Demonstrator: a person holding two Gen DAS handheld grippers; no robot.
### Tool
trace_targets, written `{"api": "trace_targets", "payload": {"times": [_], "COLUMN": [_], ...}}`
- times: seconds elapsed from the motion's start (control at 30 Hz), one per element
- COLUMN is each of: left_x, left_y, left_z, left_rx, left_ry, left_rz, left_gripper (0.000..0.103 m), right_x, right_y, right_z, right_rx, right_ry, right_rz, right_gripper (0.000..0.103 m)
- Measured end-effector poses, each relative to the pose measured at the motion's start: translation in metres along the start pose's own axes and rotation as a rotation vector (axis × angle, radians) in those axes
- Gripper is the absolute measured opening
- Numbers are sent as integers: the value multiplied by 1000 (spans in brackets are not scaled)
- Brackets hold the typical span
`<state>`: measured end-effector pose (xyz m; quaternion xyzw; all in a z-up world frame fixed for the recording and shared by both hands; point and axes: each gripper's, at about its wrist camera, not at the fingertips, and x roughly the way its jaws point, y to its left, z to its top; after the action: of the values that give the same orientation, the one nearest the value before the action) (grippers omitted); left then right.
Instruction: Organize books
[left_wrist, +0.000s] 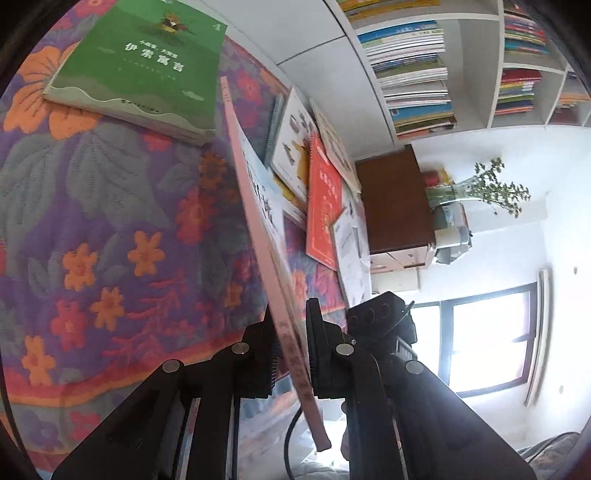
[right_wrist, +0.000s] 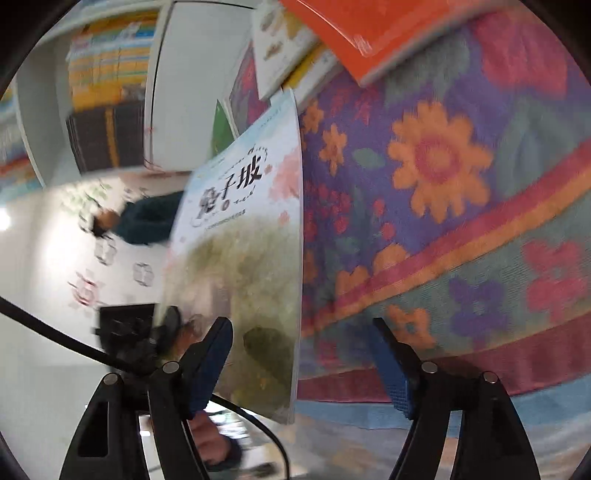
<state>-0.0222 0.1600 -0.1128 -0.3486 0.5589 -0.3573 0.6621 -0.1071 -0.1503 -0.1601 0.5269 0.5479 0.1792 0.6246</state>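
Glossy thin pink-spined book (left_wrist: 258, 206) pinched in left claw (left_wrist: 291, 350).

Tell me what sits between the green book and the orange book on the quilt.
In the left wrist view, the pink-spined book held by the left gripper crosses between the green book and orange book.

Black gripper (left_wrist: 290, 343) arms, silver screws; right gripper (right_wrist: 303, 354) pads blue.

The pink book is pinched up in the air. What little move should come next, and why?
Probably close the right gripper on the pink book. Its fingers are wide open around the book's edge, while the left gripper pinches just the spine, so the book hangs off the floral cloth.
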Motion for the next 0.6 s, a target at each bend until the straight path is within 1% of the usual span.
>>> {"api": "trace_targets", "payload": {"times": [0.03, 0.1, 0.13, 0.17, 0.2, 0.23, 0.27, 0.3, 0.33, 0.37, 0.43, 0.5, 0.6], "left_x": [3, 3, 4, 5, 5, 4, 5, 7, 9, 11, 14, 18, 20], "left_y": [4, 11, 12, 10, 8, 5, 3, 1, 1, 1, 1, -2, -10], "left_z": [0, -1, -2, -3, -4, -4, -4, -5, -7, -9, -13, -17, -20], "left_rx": [-22, -62, -69, -63, -44, -25, -5, 24, 36, 42, 54, 70, 98], "left_ry": [6, 17, 19, 18, 8, 3, 5, 11, 17, 26, 31, 37, 32], "left_rz": [-6, -27, -27, -12, 21, 59, 102, 161, 192, 197, 203, 220, 235], "left_gripper": [9, 9, 9, 9, 9, 9, 9, 9, 9, 9, 10, 12, 12], "right_x": [8, 18, 23, 24, 27, 25, 24, 23, 19, 17, 13, 10, 15], "right_y": [-2, 0, 3, 5, 7, 8, 10, 11, 14, 19, 36, 61, 94], "right_z": [3, 8, 11, 12, 14, 14, 15, 15, 16, 16, 14, 11, 4], "right_rx": [19, 17, 7, 1, -3, -9, -19, -31, -47, -68, -160, -321, -516], "right_ry": [23, 37, 40, 45, 56, 56, 46, 36, 26, 20, 12, 5, 17], "right_rz": [41, 64, 69, 73, 71, 52, 41, 35, 19, -3, -95, -233, -383], "right_gripper": [73, 73, 70, 56, 51, 49, 41, 30, 27, 26, 25, 25, 25]}}
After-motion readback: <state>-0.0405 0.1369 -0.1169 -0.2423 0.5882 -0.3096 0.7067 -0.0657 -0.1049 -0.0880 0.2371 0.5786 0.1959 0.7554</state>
